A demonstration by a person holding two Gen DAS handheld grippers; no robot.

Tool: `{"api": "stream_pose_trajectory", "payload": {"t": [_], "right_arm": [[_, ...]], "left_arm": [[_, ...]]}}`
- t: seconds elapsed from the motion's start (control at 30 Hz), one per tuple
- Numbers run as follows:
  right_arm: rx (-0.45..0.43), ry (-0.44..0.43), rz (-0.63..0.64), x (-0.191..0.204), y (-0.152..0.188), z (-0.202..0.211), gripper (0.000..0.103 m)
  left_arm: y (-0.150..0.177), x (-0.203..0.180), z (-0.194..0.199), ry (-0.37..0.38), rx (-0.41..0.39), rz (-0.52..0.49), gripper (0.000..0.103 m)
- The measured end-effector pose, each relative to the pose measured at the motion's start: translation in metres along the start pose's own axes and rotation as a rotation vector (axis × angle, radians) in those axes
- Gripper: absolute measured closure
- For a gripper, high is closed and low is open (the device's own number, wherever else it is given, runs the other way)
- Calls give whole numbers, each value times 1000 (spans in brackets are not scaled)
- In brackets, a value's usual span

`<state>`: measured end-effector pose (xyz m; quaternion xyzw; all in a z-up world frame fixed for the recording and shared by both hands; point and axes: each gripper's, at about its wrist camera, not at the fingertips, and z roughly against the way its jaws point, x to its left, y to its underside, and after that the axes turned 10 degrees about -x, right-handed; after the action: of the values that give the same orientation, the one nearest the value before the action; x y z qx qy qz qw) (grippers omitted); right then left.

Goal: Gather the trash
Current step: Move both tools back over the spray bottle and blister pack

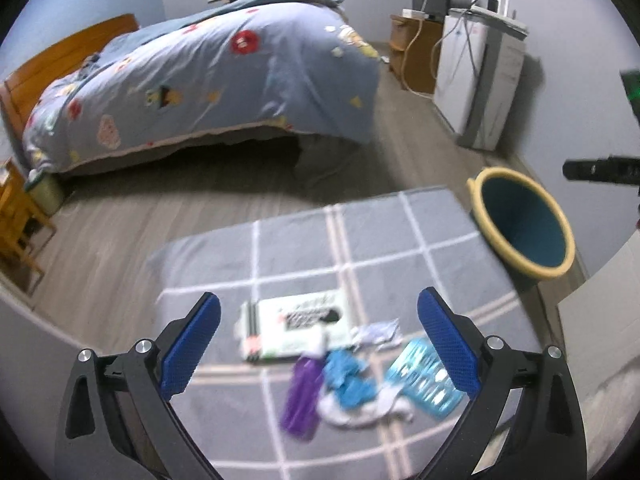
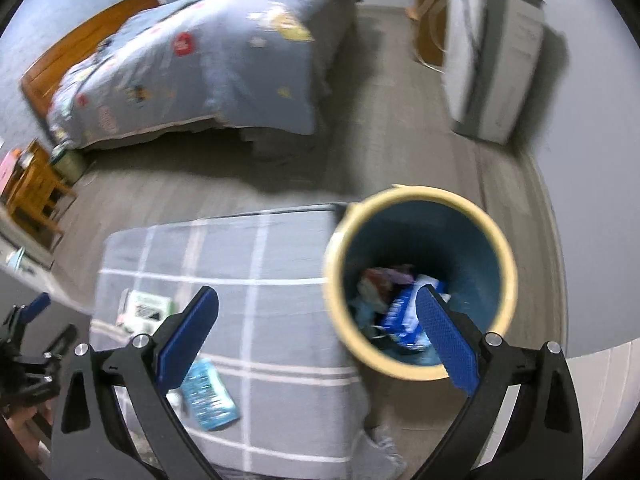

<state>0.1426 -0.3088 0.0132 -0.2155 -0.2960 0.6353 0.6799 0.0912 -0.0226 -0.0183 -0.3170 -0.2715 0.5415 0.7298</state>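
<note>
Trash lies on a grey checked cloth-covered surface (image 1: 304,252): a white and green box (image 1: 296,324), a purple wrapper (image 1: 302,394), a crumpled blue and white wrapper (image 1: 350,384), a light blue blister pack (image 1: 424,380) and a small white scrap (image 1: 378,332). My left gripper (image 1: 320,340) is open and empty above this pile. A teal bin with a yellow rim (image 2: 420,280) stands beside the surface and holds several wrappers (image 2: 400,308). My right gripper (image 2: 316,340) is open and empty over the bin's near edge. The bin (image 1: 524,224) also shows in the left wrist view.
A bed with a blue patterned quilt (image 1: 224,76) stands behind on grey wood flooring. A white appliance (image 1: 476,76) and a wooden cabinet (image 1: 416,52) stand against the right wall. A wooden stool (image 2: 36,192) is at the left. The blister pack (image 2: 208,396) shows in the right wrist view.
</note>
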Motion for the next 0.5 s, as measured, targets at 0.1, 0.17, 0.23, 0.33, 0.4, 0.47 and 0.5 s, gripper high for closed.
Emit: {"api": "stream_pose_trajectory", "payload": {"t": [0.1,0.17,0.23,0.33,0.4,0.47,0.5], "right_arm": [[7,-21,63,37,11,1,6],[45,-34,72,56,26,-5,6],[85,-39,72,74,42,-14,6],[127,-31,97,96,66,-30,6],[154,-13,106,106,78,-42,6],[198,-11,71,109,94,-58,6],[216,-17,50,108,101,-64,6]], "left_arm": [[10,13,6,-18,-16,26,5],[15,21,7,-15,-25,41,5],[24,28,4,-17,-11,44,5],[34,39,-2,-26,6,60,5],[40,46,-7,-24,15,81,5],[46,50,-13,-20,26,93,5],[50,51,-18,-21,39,93,5]]}}
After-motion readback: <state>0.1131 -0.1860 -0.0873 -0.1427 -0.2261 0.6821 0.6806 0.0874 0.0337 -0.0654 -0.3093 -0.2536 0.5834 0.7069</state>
